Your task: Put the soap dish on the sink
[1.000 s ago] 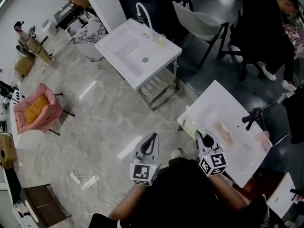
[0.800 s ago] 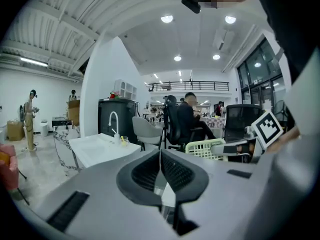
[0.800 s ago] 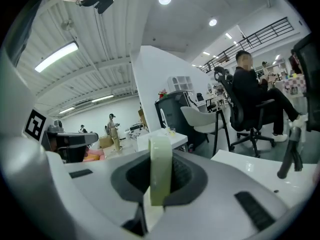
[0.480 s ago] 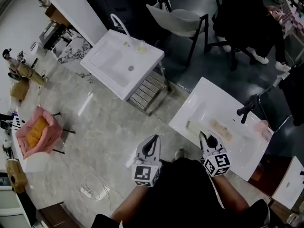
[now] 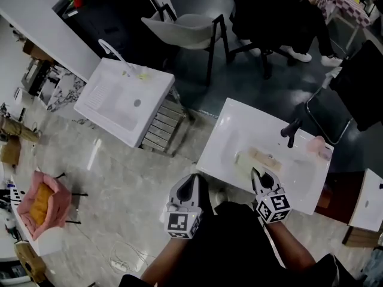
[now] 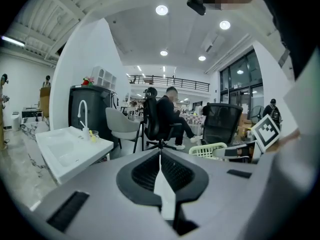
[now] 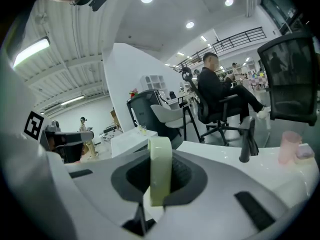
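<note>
Soap dish (image 7: 160, 170) in right hand-held gripper (image 5: 257, 172), faucet (image 7: 245, 141), pink cup (image 7: 289, 147) ahead

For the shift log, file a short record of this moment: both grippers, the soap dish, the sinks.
left gripper: shut, nothing between its jaws
right gripper: shut on the soap dish
soap dish: pale green, gripped on edge, not yet set down
near sink: white, directly ahead of the right gripper
black faucet: on the near sink's far side
pink cup: beside the faucet
far sink: white, across the floor
</note>
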